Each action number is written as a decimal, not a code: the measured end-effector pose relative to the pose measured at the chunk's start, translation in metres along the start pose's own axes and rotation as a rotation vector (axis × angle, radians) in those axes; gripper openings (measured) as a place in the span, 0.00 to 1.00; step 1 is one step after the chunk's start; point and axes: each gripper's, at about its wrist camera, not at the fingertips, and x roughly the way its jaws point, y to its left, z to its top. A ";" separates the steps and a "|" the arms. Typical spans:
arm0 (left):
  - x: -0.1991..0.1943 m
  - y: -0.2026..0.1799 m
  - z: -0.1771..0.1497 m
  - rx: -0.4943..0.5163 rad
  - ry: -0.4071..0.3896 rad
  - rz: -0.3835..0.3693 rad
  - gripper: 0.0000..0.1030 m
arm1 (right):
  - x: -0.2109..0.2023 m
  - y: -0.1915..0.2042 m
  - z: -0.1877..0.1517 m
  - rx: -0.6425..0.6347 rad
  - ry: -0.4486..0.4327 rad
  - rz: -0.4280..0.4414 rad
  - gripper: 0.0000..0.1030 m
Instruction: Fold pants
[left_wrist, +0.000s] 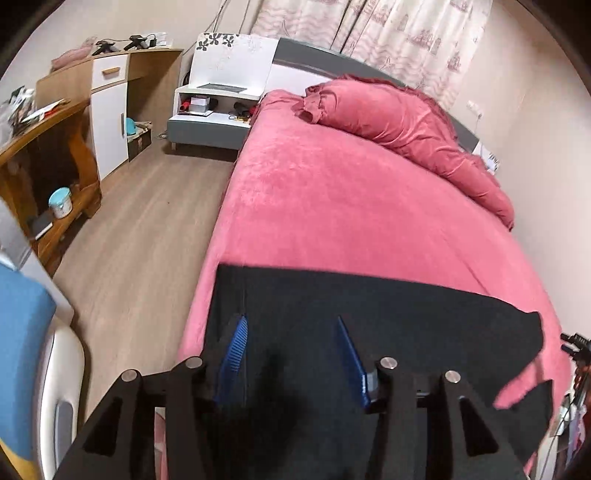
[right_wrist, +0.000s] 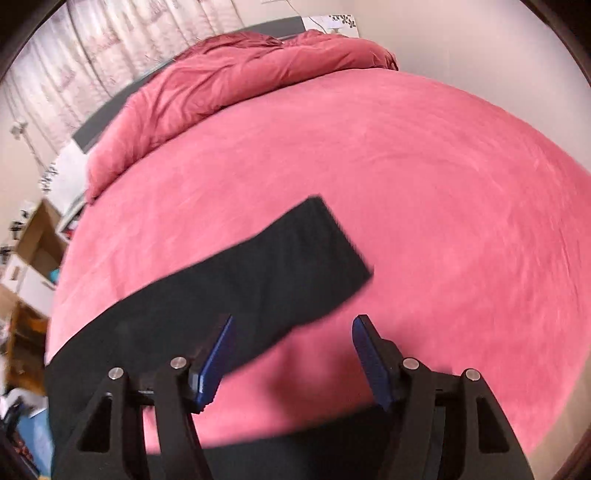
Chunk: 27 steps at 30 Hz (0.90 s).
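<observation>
Left gripper (left_wrist: 290, 334): its two blue pads (left_wrist: 236, 347) stand well apart, with nothing clamped between them. Black pants (left_wrist: 369, 317) lie directly under and ahead of the spread jaws, filling the gap between them; whether the pads touch the cloth cannot be told. The pants lie flat across the near end of a pink bed (left_wrist: 332, 206), with a straight far edge just beyond the fingertips. To the right of the gripper the cloth ends in a ragged corner, with a patch of pink showing through. Left of the gripper is wood floor (left_wrist: 147, 229). Farther off to the left stand a wooden desk (left_wrist: 55, 122) and a white nightstand (left_wrist: 218, 99). Beyond the fingertips, at the bed's far end, lies a rumpled pink duvet (left_wrist: 406, 125) against patterned curtains (left_wrist: 388, 29).

Right gripper (right_wrist: 291, 328): its jaws are also spread wide and hold nothing. Bare pink bedcover shows between the fingertips. The left pad (right_wrist: 218, 354) hangs over the edge of the pants (right_wrist: 258, 273); contact cannot be told. From there one black leg runs forward and a little right, ending in a squared hem just ahead of the gripper. Past it is open bed (right_wrist: 443, 184), then the duvet (right_wrist: 240, 66) at the far end. The right-wrist picture is motion-blurred.
</observation>
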 end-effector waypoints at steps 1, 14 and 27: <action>0.010 -0.001 0.005 0.001 0.009 0.001 0.49 | 0.010 0.001 0.012 -0.014 -0.003 -0.020 0.64; 0.106 0.012 0.019 0.031 0.140 0.078 0.50 | 0.112 -0.001 0.071 -0.105 0.040 -0.135 0.64; 0.119 0.012 0.030 0.024 0.107 -0.013 0.60 | 0.139 0.003 0.063 -0.056 0.062 -0.088 0.35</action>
